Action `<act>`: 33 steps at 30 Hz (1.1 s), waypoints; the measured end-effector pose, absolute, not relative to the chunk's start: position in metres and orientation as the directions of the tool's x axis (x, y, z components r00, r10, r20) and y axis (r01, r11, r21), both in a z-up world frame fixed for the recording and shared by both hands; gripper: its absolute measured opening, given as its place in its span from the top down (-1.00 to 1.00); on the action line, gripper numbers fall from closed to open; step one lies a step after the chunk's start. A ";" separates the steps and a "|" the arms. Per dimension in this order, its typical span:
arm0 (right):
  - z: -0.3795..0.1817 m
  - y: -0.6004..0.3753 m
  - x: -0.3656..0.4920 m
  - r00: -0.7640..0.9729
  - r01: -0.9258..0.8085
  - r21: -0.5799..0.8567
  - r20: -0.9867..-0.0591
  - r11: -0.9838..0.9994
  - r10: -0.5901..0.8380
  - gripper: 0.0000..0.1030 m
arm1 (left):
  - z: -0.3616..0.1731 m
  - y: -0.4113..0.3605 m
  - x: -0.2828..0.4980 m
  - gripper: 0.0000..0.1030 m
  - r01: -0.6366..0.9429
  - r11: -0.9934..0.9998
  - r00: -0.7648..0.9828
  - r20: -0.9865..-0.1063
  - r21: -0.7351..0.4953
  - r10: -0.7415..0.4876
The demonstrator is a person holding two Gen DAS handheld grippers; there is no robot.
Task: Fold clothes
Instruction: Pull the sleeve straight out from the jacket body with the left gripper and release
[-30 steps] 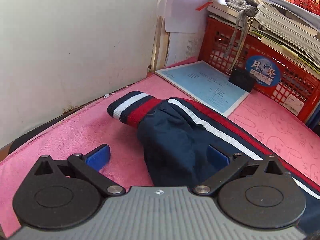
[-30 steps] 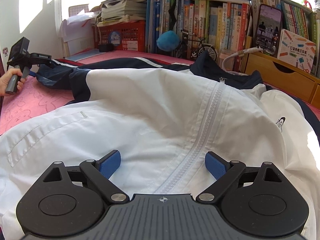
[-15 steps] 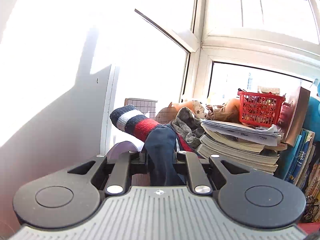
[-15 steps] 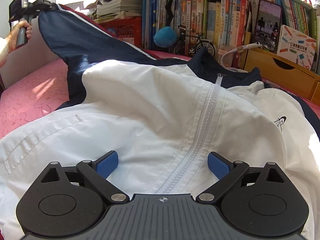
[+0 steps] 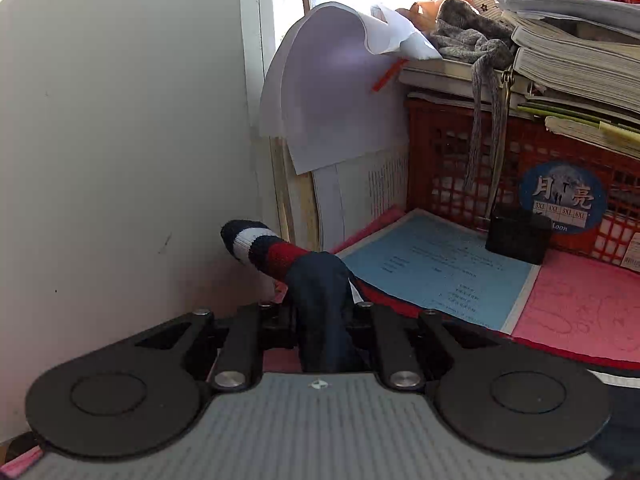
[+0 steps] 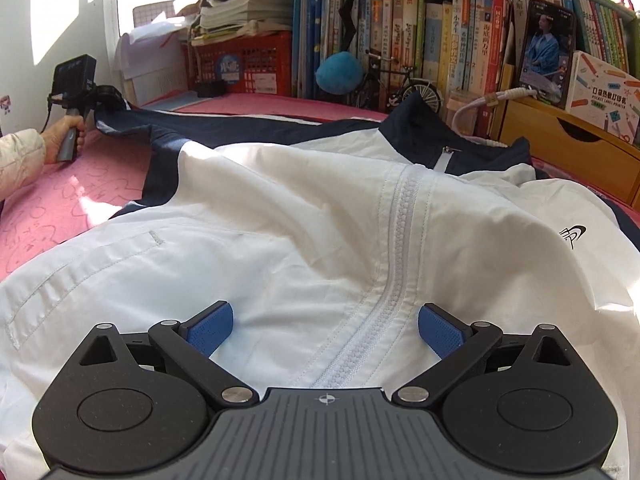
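Here, a white jacket (image 6: 320, 240) of thin, crinkled woven cloth with navy panels and a moulded zip lies spread on a pink terry cover (image 6: 60, 208) printed with faint outlines. At nine o'clock in the right wrist view, a hand (image 6: 66, 132) in a pale sleeve grips the left tongs (image 5: 320, 320), tilted slightly downward; they are clamped on the navy sleeve (image 5: 320, 300), whose ribbed, striped knit cuff (image 5: 260, 246) sticks out toward a plain wall (image 5: 120, 140). The sleeve stretches taut above the cover. The right tongs (image 6: 324, 328) hover, angled down, over the zip at six o'clock, blue ridged pads spread wide and opening, pressing nothing. A red plastic lattice basket (image 5: 500, 168) closes off one o'clock.
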State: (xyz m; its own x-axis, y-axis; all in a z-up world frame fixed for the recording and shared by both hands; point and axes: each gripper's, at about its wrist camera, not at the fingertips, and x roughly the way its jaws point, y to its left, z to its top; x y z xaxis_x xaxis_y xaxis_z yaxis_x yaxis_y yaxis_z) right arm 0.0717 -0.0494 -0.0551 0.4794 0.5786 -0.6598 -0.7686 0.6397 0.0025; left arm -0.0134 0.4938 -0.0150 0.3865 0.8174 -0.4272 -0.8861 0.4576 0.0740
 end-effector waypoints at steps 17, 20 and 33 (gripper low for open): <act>-0.057 -0.043 0.073 0.464 -0.767 0.022 -0.671 0.641 0.578 -1.00 | -0.041 0.528 0.033 0.26 -0.840 0.467 0.262 -0.550 0.274 0.793; -0.055 -0.041 0.072 0.468 -0.756 0.026 -0.676 0.654 0.569 -1.00 | -0.042 0.526 0.046 -0.27 -0.821 0.413 0.152 -0.545 0.395 0.824; -0.008 -0.115 0.044 0.567 -0.658 0.091 -0.592 0.747 0.572 -1.00 | -0.003 0.454 -0.037 -0.82 -0.805 0.593 0.466 -0.646 -0.026 0.604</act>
State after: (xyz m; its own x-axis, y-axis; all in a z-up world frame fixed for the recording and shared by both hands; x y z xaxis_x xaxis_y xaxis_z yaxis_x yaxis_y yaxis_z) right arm 0.0436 -0.1148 -0.0076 0.5673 0.5724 -0.5920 -0.6585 0.7471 0.0913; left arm -0.0374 0.4544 -0.0027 0.4662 0.6043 -0.6461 -0.8047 0.5931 -0.0259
